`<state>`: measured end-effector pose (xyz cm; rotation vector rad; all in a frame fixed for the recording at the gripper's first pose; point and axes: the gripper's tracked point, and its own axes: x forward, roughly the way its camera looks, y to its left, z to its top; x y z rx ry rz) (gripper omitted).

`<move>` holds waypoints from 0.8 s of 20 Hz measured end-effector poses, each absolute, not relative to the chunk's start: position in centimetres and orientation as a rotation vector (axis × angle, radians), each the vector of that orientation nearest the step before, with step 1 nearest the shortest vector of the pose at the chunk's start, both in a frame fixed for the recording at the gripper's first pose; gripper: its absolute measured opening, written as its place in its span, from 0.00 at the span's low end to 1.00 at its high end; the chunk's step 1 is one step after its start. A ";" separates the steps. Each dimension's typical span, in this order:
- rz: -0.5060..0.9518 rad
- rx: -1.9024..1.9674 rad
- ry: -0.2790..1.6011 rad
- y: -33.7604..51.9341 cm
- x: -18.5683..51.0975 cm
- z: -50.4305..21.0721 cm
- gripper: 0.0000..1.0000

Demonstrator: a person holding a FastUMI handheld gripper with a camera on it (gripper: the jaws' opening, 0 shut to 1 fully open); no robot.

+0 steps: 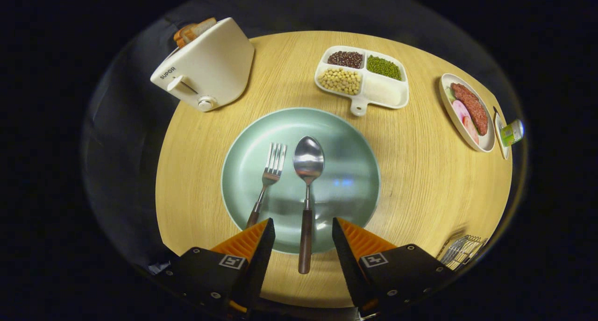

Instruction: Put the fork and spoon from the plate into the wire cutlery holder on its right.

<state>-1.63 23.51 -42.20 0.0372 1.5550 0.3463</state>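
A pale green plate (345, 171) lies on the round wooden table just ahead of my fingers. On it rest a fork (270, 171) on the left and a spoon (307, 185) beside it, both with dark wooden handles pointing toward me. The spoon's handle runs off the plate's near rim and lies between my fingers, apart from both. The fork's handle end is hidden behind my left finger (254, 241). My gripper (303, 230) is open and holds nothing. The wire cutlery holder (462, 251) stands at the table's near right edge, to the right of my right finger.
A white toaster (205, 68) with bread in it stands beyond the plate to the left. A divided white dish (362, 75) of beans and grains sits behind the plate. An oval dish (467, 110) of sliced meat and a small green-labelled container (511, 131) are at the far right.
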 end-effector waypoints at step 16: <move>0.327 0.011 1.534 23.5 0.4 -43.5 0.05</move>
